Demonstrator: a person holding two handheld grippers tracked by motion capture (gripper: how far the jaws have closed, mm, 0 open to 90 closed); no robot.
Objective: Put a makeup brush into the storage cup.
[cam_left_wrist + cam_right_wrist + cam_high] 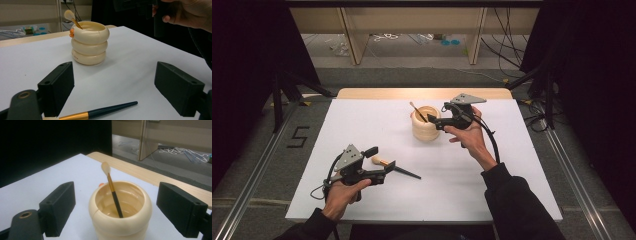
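A cream-coloured holder shaped like three stacked rings (425, 125) stands upright on the white table top (362, 120), a little behind the middle and toward the right. Inside it leans a thin make-up brush with a dark handle, a gold band and a pale tuft (113, 191); its handle end rests at the bottom of the holder and its tuft points up and, in the high view, toward the far left, above the rim. The long axis of this brush is steep but tilted, not vertical. The right gripper (443, 120) is held just beside the right of the holder, near the rim, and its jaws are spread wide with nothing pinched; in the right gripper view the holder sits between them without touching the pads. A second make-up brush with a dark pointed handle and a gold band (100, 113) lies flat on the table in the near left part. In the high view its long axis goes from left to right, with the pointed handle end toward the right and slightly nearer, and the pale head toward the left. The left gripper (382, 161) is above this lying brush, its jaws also spread wide and holding nothing. The table has free white surface on the left, in the near middle and on the right side, and both brushes are well away from the edges.
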